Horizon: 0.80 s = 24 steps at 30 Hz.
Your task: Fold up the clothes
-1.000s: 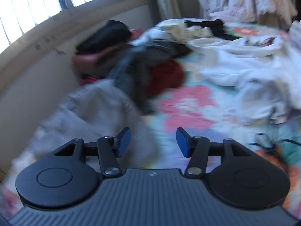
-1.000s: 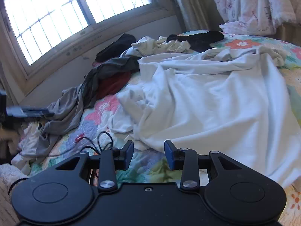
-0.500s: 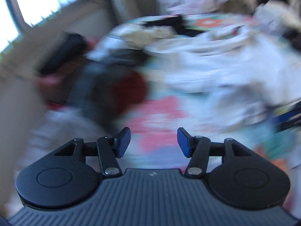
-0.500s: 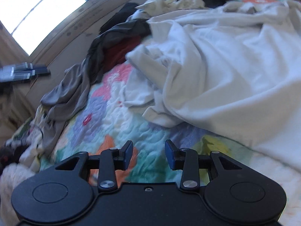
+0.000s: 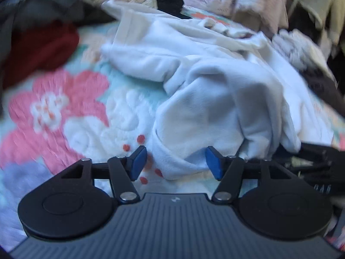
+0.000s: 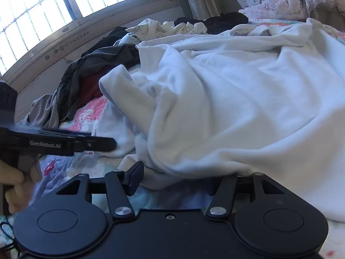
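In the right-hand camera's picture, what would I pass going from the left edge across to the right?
Hand → left gripper → grey garment → dark red garment → white garment.

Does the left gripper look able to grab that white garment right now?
Probably yes. The left gripper is open, and a fold of the white garment already lies between its fingers, with nothing in between. It has not closed yet.

We see the crumpled shirt (image 6: 226,99) lying on the bed quilt (image 5: 71,112), its near edge between our left claw's (image 5: 175,161) spread fingers. Behind it to the left a heap of clothes (image 6: 90,73) lies below the window (image 6: 64,4). Our left claw (image 6: 103,144) reaches in left of the shirt.
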Tool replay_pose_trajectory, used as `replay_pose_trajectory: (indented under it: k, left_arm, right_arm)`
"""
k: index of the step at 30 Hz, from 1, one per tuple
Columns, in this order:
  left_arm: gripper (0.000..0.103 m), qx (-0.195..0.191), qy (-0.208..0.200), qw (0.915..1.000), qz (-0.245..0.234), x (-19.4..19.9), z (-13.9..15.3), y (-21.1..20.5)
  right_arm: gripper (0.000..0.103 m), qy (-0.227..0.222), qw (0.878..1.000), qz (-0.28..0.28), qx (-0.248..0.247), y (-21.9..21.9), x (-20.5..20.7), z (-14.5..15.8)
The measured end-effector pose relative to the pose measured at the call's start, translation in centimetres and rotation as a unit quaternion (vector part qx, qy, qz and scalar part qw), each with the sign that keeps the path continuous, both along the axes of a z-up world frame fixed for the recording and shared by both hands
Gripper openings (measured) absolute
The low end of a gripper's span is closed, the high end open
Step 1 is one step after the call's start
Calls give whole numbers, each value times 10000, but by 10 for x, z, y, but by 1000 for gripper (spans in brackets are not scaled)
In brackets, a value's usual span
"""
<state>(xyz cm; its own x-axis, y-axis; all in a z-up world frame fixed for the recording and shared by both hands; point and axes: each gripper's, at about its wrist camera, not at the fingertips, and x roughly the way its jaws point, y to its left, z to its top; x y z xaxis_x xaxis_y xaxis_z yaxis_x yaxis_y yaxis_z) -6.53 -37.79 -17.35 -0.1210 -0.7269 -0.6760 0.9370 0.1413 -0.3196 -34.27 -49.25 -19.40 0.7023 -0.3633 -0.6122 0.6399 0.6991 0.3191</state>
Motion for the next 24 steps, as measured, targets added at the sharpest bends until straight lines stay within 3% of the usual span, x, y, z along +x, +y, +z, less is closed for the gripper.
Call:
replay_pose_trajectory:
  k: [1,2,3,4,9,15,18,22,24]
  left_arm:
    - [55,21,-105,9999,-45,-3,-1,-2]
    - [42,69,-280,9995,-126,-6,-1,-4]
    - [16,117,-473,9986,-218,-11,3,-5]
    - [12,166,-670,9971,-314,-16,8,-6]
    - [11,-313,-926,9951,140,-17,51,18]
    - [11,-1126,-1080,9847,777,-15,118,80]
    - [11,-1266,-579,9833,1169,-5,133,123]
    - [11,-859,-64,9851,1487,-1,108,162]
    - [11,-196,142,9878,1538,-3,75,161]
  right_arm:
    - [59,-4,9999,72,-72,2,3,0]
    - [44,-6,9998,157,-127,2,4,1]
    - [33,-7,9995,242,-182,3,6,1]
    - [24,-66,9995,300,-121,3,6,4]
    - [20,-602,9949,527,606,3,-1,23]
    - [20,-1238,9729,1388,1371,32,5,66]
    - [20,-1265,9593,1896,1665,48,17,79]
    - [21,-813,9575,2368,1430,68,29,83]
    - [22,-403,9647,2342,1136,71,31,75]
